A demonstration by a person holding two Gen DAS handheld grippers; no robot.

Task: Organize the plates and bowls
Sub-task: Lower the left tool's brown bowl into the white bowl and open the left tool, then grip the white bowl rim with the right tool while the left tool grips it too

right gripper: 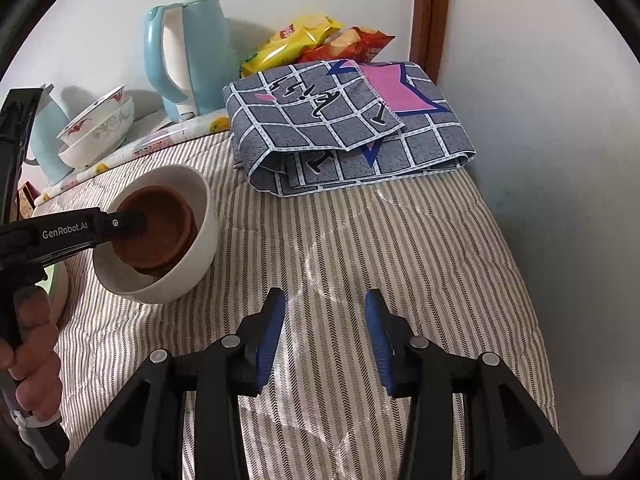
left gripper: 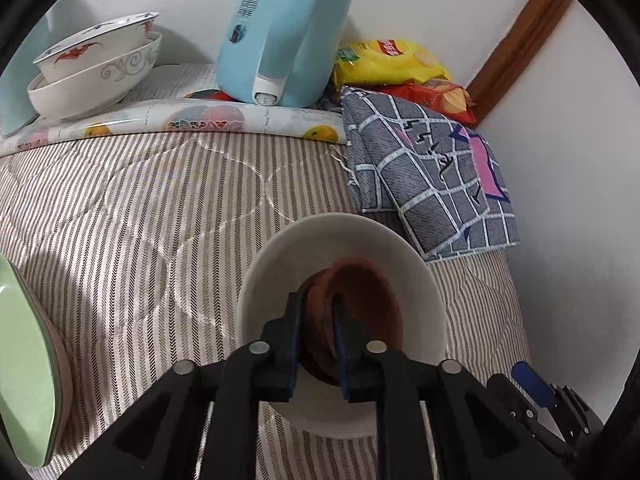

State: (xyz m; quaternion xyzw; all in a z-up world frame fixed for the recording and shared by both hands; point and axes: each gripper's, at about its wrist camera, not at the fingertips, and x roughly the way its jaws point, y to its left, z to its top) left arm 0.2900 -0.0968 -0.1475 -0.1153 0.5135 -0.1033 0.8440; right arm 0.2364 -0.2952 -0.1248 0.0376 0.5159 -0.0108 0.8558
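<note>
Right tool (right gripper: 325, 336): nearest the viewer, its blue-padded fingers stand apart over the striped bed cover (right gripper: 360, 248), with nothing between them.
Left tool (left gripper: 317, 344): reaches into the white bowl; the rim of the brown bowl sits between its blue pads. The pads stand close to the rim, but whether they still press on it cannot be told.
Hand (right gripper: 32, 344): grips the left tool's handle at the left edge of the right wrist view.
Brown bowl (left gripper: 360, 300): nested inside the white bowl, tilted.
White bowl (left gripper: 340, 248): rests on the bed cover, just left of the right tool.
Green plate (left gripper: 24, 360): at the left edge of the left wrist view, only partly seen.
Folded checked cloth (right gripper: 348, 128): lies on the bed beyond the white bowl, toward the wall.
Stacked patterned bowls (left gripper: 96, 64): two, one inside the other, on a fruit-print mat (left gripper: 160, 116) at the far side.
Blue kettle (left gripper: 284, 32): beside the stacked bowls, against the wall.
Snack bags (left gripper: 392, 60): yellow and red, behind the cloth in the corner.
</note>
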